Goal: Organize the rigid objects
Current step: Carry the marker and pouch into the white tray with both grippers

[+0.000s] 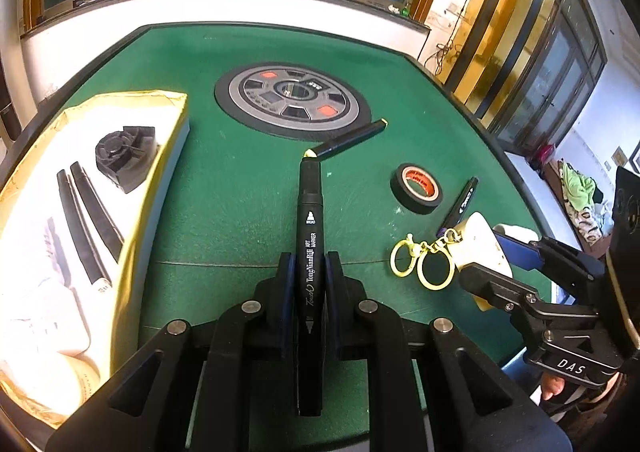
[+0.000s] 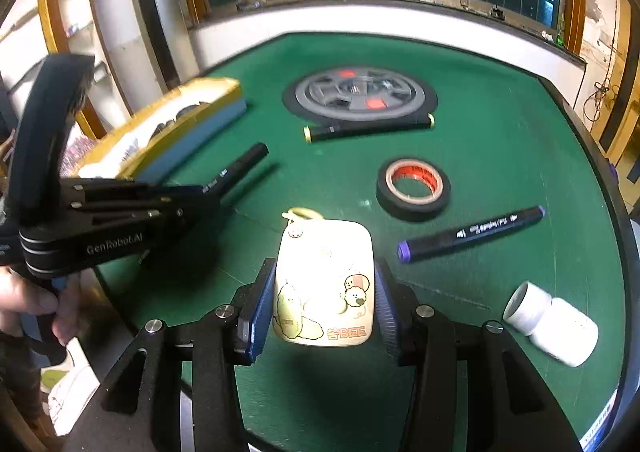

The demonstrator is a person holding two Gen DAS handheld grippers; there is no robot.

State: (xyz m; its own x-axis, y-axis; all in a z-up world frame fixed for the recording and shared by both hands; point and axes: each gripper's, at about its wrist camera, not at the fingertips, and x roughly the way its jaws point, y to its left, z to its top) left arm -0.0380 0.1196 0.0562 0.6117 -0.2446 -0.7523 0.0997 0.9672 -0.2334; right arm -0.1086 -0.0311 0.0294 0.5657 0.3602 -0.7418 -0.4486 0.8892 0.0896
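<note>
Marker [image 1: 309, 252] sits clamped lengthwise in the left tool [image 1: 309, 268], lower centre of the left view, lifted clear of the green surface [image 1: 240, 192]. Judged step: carry it to the yellow box [image 1: 132, 188] at left, keeping it level and lowering before release. The right tool [image 2: 324, 292] is closed on a cream tag [image 2: 324, 280], lower centre of the right view; its key rings [image 1: 424, 264] seem to trail on the surface, though blur leaves that uncertain. Both tools point forward, tilted down.
</note>
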